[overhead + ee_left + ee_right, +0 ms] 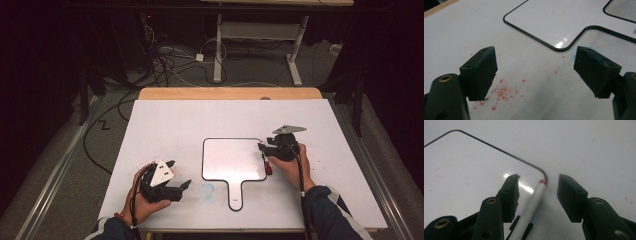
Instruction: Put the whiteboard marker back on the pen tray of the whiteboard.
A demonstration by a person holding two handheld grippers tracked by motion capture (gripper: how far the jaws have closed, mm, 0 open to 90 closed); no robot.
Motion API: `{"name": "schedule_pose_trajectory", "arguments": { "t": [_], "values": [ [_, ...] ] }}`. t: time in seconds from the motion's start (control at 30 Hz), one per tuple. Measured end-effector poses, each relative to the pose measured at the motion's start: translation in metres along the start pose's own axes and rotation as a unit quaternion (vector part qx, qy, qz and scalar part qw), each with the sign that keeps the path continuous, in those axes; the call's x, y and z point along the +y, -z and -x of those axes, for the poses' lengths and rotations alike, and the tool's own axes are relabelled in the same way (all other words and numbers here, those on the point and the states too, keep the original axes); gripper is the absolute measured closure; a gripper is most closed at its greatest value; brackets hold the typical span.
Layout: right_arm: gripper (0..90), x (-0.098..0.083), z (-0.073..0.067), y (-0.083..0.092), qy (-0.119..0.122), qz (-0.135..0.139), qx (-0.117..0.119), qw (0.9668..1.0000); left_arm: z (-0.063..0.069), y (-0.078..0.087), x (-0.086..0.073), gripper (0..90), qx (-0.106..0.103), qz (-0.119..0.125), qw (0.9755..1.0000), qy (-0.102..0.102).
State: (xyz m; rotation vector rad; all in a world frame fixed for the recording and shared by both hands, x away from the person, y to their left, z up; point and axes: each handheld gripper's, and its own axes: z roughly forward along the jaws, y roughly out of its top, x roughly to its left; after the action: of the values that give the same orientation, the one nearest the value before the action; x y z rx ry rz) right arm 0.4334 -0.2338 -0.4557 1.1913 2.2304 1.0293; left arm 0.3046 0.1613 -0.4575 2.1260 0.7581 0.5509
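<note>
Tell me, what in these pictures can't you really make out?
- Marker: right gripper view, its lower end is cut off by the bottom edge; in the high view it is too small.
- Whiteboard: left gripper view, the top and right edges crop it.
- Blue smudge: high view, too faint to identify.
- Right gripper: high view, too small to judge the jaws.

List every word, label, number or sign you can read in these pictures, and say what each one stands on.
None can be read.
A trace of dark print at the right edge of the left gripper view, on the whiteboard, is cut off and too small to read.
The marker between the right gripper's open jaws bears no legible print.
The red specks on the table are smudges, not writing.
</note>
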Motion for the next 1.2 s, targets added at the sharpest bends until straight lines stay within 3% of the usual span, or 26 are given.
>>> {"name": "schedule_pose_trajectory", "arguments": {
  "t": [0.23, 0.43, 0.53, 0.63, 0.9, 1.2],
  "values": [
    [45.1, 0.005, -0.009, 0.028, 0.050, 0.058, 0.004, 0.9970, 0.000, 0.000, 0.000, 18.1, 0.017, -0.003, 0.9998, -0.011],
    [40.0, 0.005, -0.018, 0.057, 0.111, 0.113, 0.007, 0.9874, 0.000, 0.000, -0.001, 18.2, 0.025, -0.002, 0.9994, -0.024],
    [37.3, 0.001, -0.020, 0.072, 0.123, 0.134, 0.012, 0.9833, -0.001, 0.000, -0.001, 18.2, 0.027, -0.002, 0.9993, -0.026],
    [35.5, -0.004, -0.021, 0.084, 0.138, 0.146, 0.003, 0.9796, 0.000, -0.001, -0.001, 18.1, 0.030, -0.004, 0.9991, -0.030],
    [29.5, -0.023, -0.015, 0.109, 0.139, 0.163, -0.005, 0.9768, 0.001, -0.003, -0.002, 18.2, 0.038, -0.010, 0.9985, -0.039],
    [24.6, -0.038, -0.011, 0.124, 0.139, 0.174, -0.021, 0.9746, 0.002, -0.004, -0.003, 18.1, 0.038, -0.016, 0.9982, -0.044]
  ]
}}
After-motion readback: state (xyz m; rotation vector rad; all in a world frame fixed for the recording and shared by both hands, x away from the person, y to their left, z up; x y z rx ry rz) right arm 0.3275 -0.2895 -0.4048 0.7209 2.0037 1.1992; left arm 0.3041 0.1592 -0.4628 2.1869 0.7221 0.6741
